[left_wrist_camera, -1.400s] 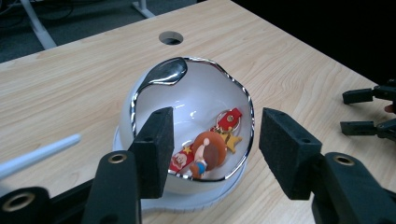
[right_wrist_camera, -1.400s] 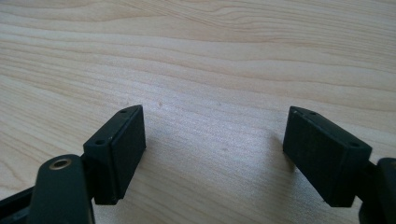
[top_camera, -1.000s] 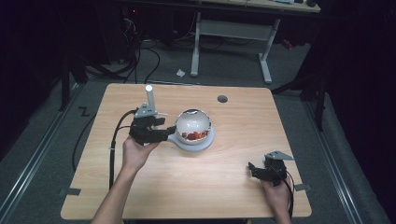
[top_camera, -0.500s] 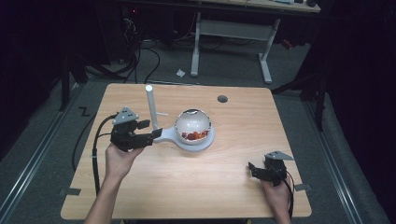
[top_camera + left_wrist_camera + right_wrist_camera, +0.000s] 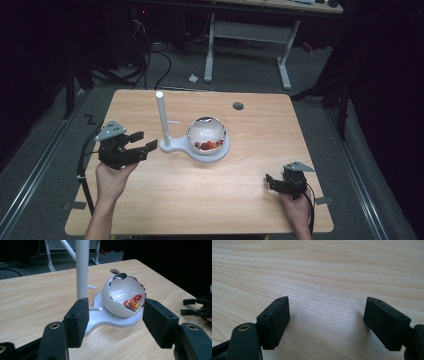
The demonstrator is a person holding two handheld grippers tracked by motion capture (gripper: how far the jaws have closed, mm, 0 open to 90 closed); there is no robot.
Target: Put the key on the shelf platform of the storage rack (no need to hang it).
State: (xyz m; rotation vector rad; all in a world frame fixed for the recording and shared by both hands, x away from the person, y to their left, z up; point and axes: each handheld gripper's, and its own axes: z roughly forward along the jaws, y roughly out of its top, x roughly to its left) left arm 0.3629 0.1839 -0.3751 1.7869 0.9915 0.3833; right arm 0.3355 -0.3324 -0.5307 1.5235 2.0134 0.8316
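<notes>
Both tongs gape empty: left tongs [image 5: 142, 141] at the white stand's [image 5: 195, 147] nine o'clock, right tongs [image 5: 270, 181] near the table's [image 5: 260, 125] five o'clock corner.

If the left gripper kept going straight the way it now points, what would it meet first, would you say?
Probably the flat white base under the white egg-shaped bowl, just right of the upright white post. The left gripper is open; depth is uncertain.

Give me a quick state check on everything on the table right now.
Left tool: open, empty, just left of the stand.
Right tool: open, empty, low over bare table.
White stand: upright on the table.
Egg-shaped bowl: on the stand's base, open, colourful pieces inside.
</notes>
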